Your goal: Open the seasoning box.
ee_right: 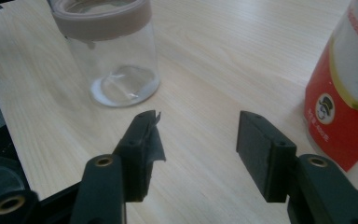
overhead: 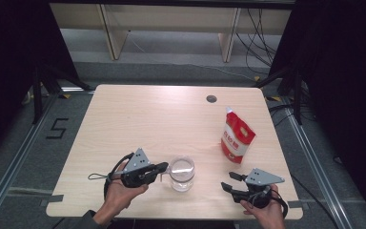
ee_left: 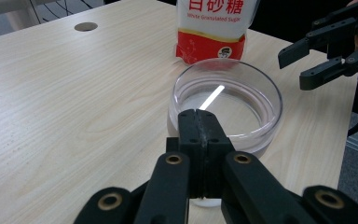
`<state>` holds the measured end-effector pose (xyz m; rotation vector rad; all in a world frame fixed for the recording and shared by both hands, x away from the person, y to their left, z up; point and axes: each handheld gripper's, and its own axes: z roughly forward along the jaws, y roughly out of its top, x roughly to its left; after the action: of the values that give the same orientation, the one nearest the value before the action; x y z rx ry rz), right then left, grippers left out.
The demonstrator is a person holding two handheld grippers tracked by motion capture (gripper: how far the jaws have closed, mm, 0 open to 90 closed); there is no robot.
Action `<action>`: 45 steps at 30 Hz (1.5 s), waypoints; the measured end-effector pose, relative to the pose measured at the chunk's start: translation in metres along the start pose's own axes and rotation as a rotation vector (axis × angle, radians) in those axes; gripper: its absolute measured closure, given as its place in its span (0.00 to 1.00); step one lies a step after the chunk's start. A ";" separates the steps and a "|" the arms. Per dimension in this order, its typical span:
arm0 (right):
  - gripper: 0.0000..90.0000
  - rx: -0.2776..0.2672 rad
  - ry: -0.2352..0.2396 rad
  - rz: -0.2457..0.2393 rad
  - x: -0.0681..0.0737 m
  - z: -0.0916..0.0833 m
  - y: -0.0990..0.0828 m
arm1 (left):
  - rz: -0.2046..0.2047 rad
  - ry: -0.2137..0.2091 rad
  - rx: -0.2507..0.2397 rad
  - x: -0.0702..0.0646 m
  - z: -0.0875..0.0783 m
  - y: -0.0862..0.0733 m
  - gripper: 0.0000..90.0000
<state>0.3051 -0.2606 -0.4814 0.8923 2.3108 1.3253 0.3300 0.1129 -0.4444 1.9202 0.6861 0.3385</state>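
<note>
1. The left gripper (overhead: 162,168), its fingers pressed together, sits at the rim of the clear glass jar (overhead: 181,173), seemingly nipping its edge, near the table (overhead: 143,114) front.
2. The right gripper (overhead: 229,182) hovers with fingers spread, nothing between them, well right of the jar.
3. Behind it stands a red-and-white sugar pouch (overhead: 237,137), reading "White Granulated Sugar" under Chinese characters.
4. A round cable hole (overhead: 211,98) marks the far edge.

Table (overhead: 138,114): pale wood, round hole (overhead: 211,98) near far edge.
Jar (overhead: 181,173): clear glass, standing left of pouch.
Pouch (overhead: 237,136): red-white sugar, upright, nearer than hole.
</note>
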 end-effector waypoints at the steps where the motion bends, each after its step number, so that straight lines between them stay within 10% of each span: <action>1: 0.55 0.000 0.000 0.000 0.000 0.000 0.000 | 0.011 -0.003 0.001 0.000 0.000 0.000 0.99; 45: 0.97 -0.135 0.125 -0.069 0.030 0.029 0.036 | -0.001 0.008 -0.004 0.004 -0.001 -0.003 0.99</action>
<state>0.3115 -0.2090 -0.4649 0.6996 2.2884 1.5271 0.3318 0.1176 -0.4471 1.9153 0.6913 0.3473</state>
